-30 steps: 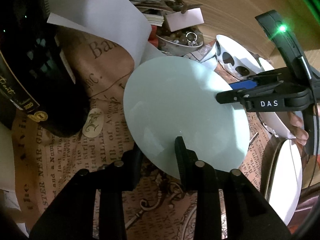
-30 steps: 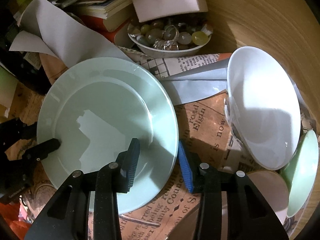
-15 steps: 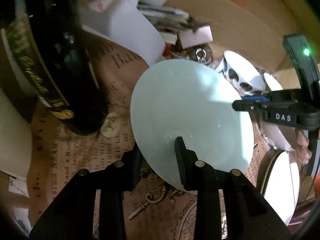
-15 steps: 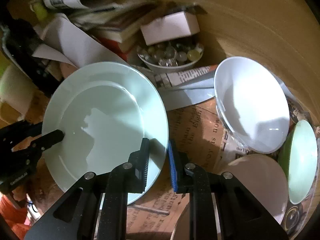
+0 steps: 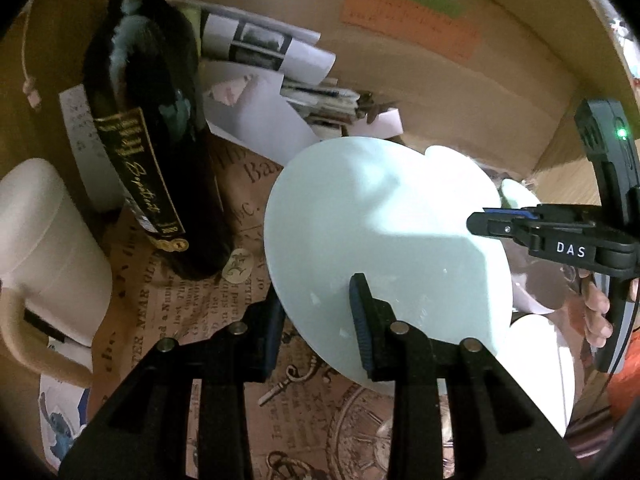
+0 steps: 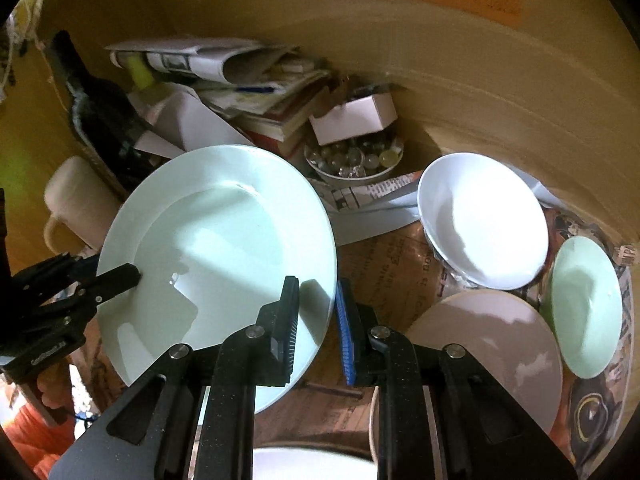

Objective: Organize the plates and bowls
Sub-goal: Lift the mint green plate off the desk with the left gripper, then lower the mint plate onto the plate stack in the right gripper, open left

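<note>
both grippers (image 6: 316,320) clamped on plate (image 6: 216,248)

Dim, warm light with dark fisheye corners; glare whitens the pale green plate (image 6: 224,240), crossed by hard shadows

Dim tan wall (image 6: 460,60) with pinned coloured notes (image 5: 408,16), newsprint-covered tabletop (image 5: 168,304) below.

A wine bottle (image 5: 148,152) and mug (image 5: 44,248) crowd the left; bowls (image 6: 482,220) crowd the right.
</note>
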### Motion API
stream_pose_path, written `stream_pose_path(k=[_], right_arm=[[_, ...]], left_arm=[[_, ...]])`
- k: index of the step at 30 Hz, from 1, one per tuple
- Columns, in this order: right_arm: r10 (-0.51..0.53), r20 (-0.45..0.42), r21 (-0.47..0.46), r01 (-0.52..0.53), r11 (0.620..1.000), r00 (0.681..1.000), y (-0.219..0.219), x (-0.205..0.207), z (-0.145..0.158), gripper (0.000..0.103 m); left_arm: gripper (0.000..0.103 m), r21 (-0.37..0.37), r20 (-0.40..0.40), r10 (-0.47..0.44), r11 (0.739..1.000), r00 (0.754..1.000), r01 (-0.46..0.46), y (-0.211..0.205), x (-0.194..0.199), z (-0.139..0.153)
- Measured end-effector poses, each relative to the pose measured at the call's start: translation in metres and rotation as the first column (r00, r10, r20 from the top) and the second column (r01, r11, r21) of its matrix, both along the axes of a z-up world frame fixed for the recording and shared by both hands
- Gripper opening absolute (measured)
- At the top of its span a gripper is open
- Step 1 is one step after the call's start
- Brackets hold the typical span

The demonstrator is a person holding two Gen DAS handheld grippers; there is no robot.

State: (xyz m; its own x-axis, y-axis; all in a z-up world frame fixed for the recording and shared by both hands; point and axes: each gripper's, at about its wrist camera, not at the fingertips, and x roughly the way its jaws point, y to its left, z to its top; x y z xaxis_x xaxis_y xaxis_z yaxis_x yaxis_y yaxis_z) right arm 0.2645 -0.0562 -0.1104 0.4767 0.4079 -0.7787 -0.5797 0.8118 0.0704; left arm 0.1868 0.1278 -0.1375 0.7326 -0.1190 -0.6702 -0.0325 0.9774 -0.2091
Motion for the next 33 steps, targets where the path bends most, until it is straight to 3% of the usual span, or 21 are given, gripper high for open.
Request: stream_pose_path(k=[16, 33], right_arm=[[-0.023, 0.061, 0.052, 0.02, 0.998, 0.998, -0.035, -0.037, 0.012, 0.017], [-0.089, 0.067, 0.083, 0.083, 0.993, 0.994, -0.085, -0.085, 0.007, 0.017]], left_arm=[[0.032, 0.015, 0.069, -0.013, 1.0, 0.998, 0.012, -0.032, -0.035, 0.02], [0.032, 0.052, 0.071, -0.068, 0.997, 0.995, 0.064, -0.074, -0.069, 0.033]])
